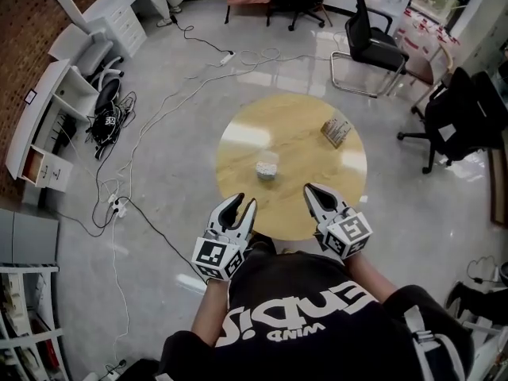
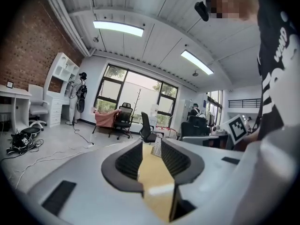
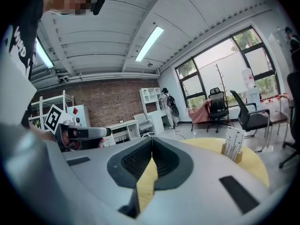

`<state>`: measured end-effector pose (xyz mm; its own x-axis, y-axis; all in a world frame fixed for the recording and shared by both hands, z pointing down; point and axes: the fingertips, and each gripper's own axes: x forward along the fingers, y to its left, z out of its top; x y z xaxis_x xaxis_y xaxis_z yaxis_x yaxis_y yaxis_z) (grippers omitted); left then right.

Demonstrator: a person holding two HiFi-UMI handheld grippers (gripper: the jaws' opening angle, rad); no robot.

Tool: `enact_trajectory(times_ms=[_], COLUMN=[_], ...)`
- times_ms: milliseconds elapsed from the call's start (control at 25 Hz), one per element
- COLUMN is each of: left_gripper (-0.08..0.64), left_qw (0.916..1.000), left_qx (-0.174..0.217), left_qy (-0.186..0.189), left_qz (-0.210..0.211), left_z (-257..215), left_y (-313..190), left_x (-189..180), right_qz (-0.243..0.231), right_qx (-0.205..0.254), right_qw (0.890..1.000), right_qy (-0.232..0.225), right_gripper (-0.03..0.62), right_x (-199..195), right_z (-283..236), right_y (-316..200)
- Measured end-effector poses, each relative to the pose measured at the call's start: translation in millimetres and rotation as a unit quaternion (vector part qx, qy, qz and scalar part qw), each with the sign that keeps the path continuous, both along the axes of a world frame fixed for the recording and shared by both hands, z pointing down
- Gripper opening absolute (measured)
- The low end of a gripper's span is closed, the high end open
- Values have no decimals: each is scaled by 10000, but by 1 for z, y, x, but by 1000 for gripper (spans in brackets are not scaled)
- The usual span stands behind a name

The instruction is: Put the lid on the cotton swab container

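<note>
In the head view a small clear round container [image 1: 267, 167] stands near the middle of the round wooden table [image 1: 238, 145]. A tan box with white sticks [image 1: 336, 129] stands at the table's far right; it also shows as the box [image 2: 157, 147] beyond the left jaws and the box [image 3: 233, 147] right of the right jaws. I cannot make out a separate lid. My left gripper [image 1: 245, 201] [image 2: 151, 145] hovers over the near edge, open with nothing between its jaws. My right gripper [image 1: 309, 189] [image 3: 152, 140] is beside it, shut and empty. Both are well short of the container.
Black office chairs [image 1: 371, 42] stand beyond the table and another chair [image 1: 456, 117] at the right. Cables and a power strip [image 1: 117, 205] trail over the floor at the left, near white shelving [image 1: 48, 125]. The person's torso fills the bottom of the head view.
</note>
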<state>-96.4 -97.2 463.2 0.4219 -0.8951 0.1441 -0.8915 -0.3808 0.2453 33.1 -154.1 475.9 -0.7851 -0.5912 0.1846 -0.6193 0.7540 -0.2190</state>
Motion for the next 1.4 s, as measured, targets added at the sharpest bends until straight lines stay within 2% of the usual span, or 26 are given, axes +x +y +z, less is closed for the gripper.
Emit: enact_trajectory(times_ms=[120,280,480,680,1000,1240,1400], left_gripper=[157,267,278,278,293,307,308], left_qw=[9996,9963,9937,9903,9767,9693,9602], left_qx=[-70,-251,-373,-393,-857,-1245,-1402], left_qy=[-50,-275,-396,-674,-1090,-1287,-1590], left_qz=[272,773,980,1153,1641,1684,1817], left_z=[10,28,43,65,133,188,218], left_y=[-12,-26,-42,-64,-89,-112,-124], left_x=[4,10,9,6,9,7,9], right_qz=[84,146,219,321,500,652,742], right_qx=[-67,-110,-141,-147,-197,-245,-276], right_qw=[9999,9998,9996,9993,9984,9972,9963], right_qy=[29,53,91,97,180,273,336], right_gripper=[3,3,2,2,3,2,3], right_x=[-2,-9,-14,-16,-16,-13,-12], right_z=[5,9,13,13,19,24,26], right_y=[-7,-17,-26,-39,-49,-57,-61])
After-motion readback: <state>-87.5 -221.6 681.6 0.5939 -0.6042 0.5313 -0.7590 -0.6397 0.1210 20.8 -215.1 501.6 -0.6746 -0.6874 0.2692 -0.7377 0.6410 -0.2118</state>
